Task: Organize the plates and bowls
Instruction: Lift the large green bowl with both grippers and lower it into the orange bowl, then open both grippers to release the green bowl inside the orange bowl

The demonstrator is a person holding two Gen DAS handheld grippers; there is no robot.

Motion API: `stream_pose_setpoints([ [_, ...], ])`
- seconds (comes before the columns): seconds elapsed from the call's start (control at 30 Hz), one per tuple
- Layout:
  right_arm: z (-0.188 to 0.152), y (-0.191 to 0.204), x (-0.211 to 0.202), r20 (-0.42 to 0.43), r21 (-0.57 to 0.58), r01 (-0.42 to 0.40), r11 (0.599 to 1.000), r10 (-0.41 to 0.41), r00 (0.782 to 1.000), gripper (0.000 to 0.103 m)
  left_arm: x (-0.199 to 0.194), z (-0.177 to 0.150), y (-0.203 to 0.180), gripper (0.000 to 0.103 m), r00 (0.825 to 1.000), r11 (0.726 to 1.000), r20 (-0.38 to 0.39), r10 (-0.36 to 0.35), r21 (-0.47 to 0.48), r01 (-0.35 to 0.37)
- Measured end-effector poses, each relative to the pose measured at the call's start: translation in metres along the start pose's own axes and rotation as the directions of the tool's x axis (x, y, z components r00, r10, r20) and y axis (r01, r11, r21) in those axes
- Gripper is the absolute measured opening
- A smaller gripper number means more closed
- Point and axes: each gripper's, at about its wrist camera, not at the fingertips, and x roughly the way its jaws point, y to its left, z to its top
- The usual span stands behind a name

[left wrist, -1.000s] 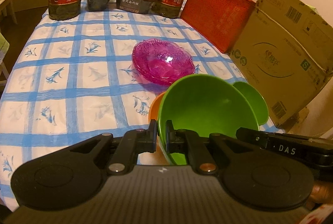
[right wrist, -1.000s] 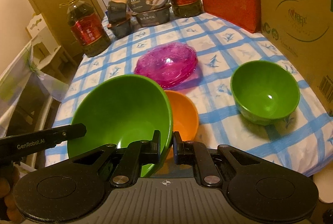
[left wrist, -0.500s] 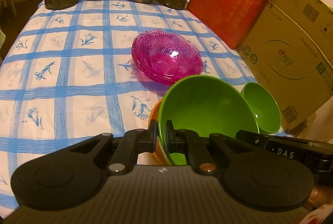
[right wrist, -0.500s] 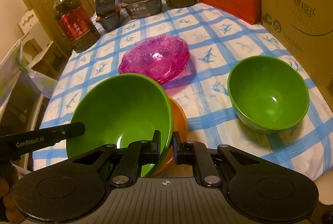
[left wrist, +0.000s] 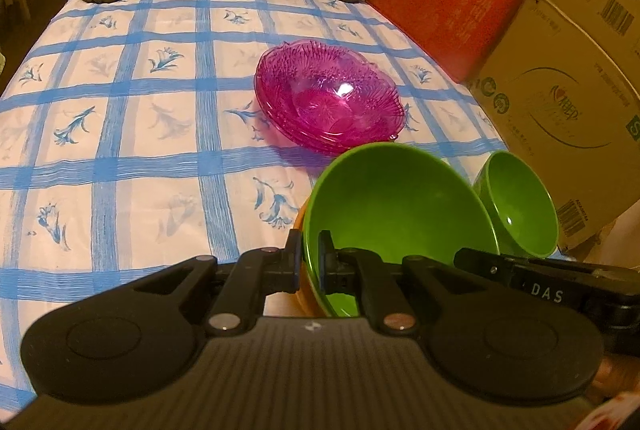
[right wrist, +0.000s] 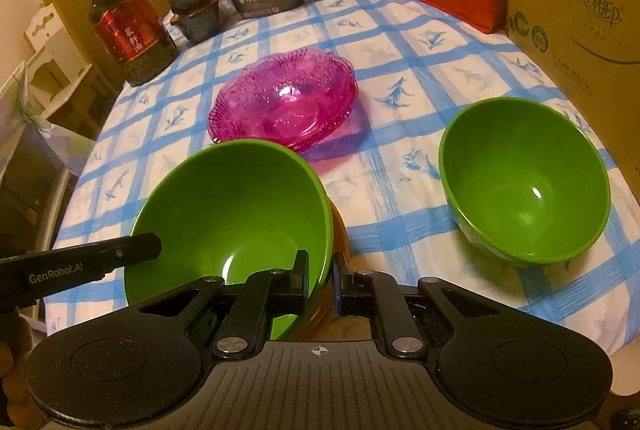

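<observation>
Both grippers, left gripper [left wrist: 308,264] and right gripper [right wrist: 321,280], stay pinched on opposite rims of the big green bowl [right wrist: 232,218], now sunk lower into the orange bowl [right wrist: 340,230], near the pink glass dishes [right wrist: 284,102].

Glossy smooth plastic green bowls [right wrist: 524,178]; translucent ribbed pink dishes [left wrist: 330,96], shiny; printed cloth [left wrist: 120,134] covering the counter, matt; brown corrugated cardboard box [left wrist: 560,90]; matt black hand-held gripper [left wrist: 309,262].

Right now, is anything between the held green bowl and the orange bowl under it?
Nothing visible. Both grippers clamp the green bowl by its rim, right over the orange bowl.
</observation>
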Motion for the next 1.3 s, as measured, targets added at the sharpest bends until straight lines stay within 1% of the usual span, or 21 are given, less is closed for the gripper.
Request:
stream_pose_setpoints([
  [0.5, -0.002, 0.0, 0.005, -0.002, 0.001, 0.003, 1.0, -0.003, 1.0, 0.011, 0.006, -0.004, 0.0, 0.006, 1.0, 1.0, -0.002, 0.013, 0.015, -0.013],
  [0.63, 0.0, 0.002, 0.006, 0.001, -0.024, 0.014, 1.0, -0.014, 1.0, 0.011, 0.008, -0.004, 0.0, 0.007, 1.0, 1.0, -0.011, 0.011, 0.017, -0.011],
  [0.7, 0.001, 0.003, 0.005, 0.011, -0.038, 0.023, 0.999, -0.023, 1.0, 0.012, 0.009, -0.004, 0.003, 0.014, 1.0, 1.0, -0.012, 0.004, 0.005, -0.004],
  [0.73, 0.001, 0.003, 0.005, 0.018, -0.043, 0.033, 0.999, -0.032, 0.999, 0.013, 0.009, -0.004, 0.004, 0.026, 1.0, 1.0, -0.007, 0.003, -0.003, -0.003],
  [0.77, 0.0, 0.002, 0.003, 0.029, -0.043, 0.031, 0.999, -0.03, 0.999, 0.015, 0.007, -0.004, 0.005, 0.031, 1.0, 1.0, 0.002, 0.009, -0.011, -0.009],
  [0.8, -0.001, 0.0, 0.002, 0.039, -0.035, 0.021, 0.999, -0.02, 0.999, 0.017, 0.005, -0.004, 0.006, 0.031, 1.0, 1.0, 0.014, 0.015, -0.015, -0.014],
  [0.87, 0.0, -0.006, -0.001, 0.051, -0.009, -0.001, 1.0, 0.001, 0.999, 0.024, 0.003, -0.003, 0.008, 0.031, 1.0, 1.0, 0.024, 0.015, -0.016, -0.014],
  [0.93, 0.0, -0.01, -0.003, 0.058, 0.006, 0.006, 1.0, -0.007, 0.998, 0.027, 0.001, -0.002, 0.01, 0.032, 1.0, 1.0, 0.029, 0.006, -0.026, -0.005],
  [1.03, -0.002, -0.017, -0.007, 0.07, 0.04, 0.001, 0.999, -0.004, 0.998, 0.027, -0.001, -0.002, 0.012, 0.034, 0.999, 0.999, 0.038, -0.002, -0.036, 0.004],
  [1.13, -0.005, -0.021, -0.017, 0.101, 0.057, -0.017, 0.998, 0.011, 0.995, 0.027, -0.003, -0.004, 0.014, 0.035, 0.999, 0.999, 0.04, -0.007, -0.051, 0.009],
  [1.2, -0.006, -0.022, -0.021, 0.109, 0.056, -0.026, 0.998, 0.02, 0.994, 0.027, -0.003, -0.005, 0.016, 0.035, 0.999, 0.998, 0.039, -0.01, -0.059, 0.012],
  [1.23, -0.007, -0.021, -0.022, 0.111, 0.052, -0.031, 0.998, 0.025, 0.994, 0.025, -0.003, -0.005, 0.016, 0.036, 0.999, 0.998, 0.039, -0.009, -0.063, 0.012],
  [1.27, -0.007, -0.02, -0.021, 0.107, 0.047, -0.035, 0.998, 0.03, 0.994, 0.015, -0.003, -0.006, 0.016, 0.036, 0.999, 0.998, 0.039, -0.009, -0.067, 0.012],
  [1.3, -0.007, -0.019, -0.019, 0.103, 0.043, -0.04, 0.998, 0.036, 0.994, 0.009, -0.003, -0.007, 0.017, 0.036, 0.999, 0.997, 0.039, -0.01, -0.07, 0.013],
])
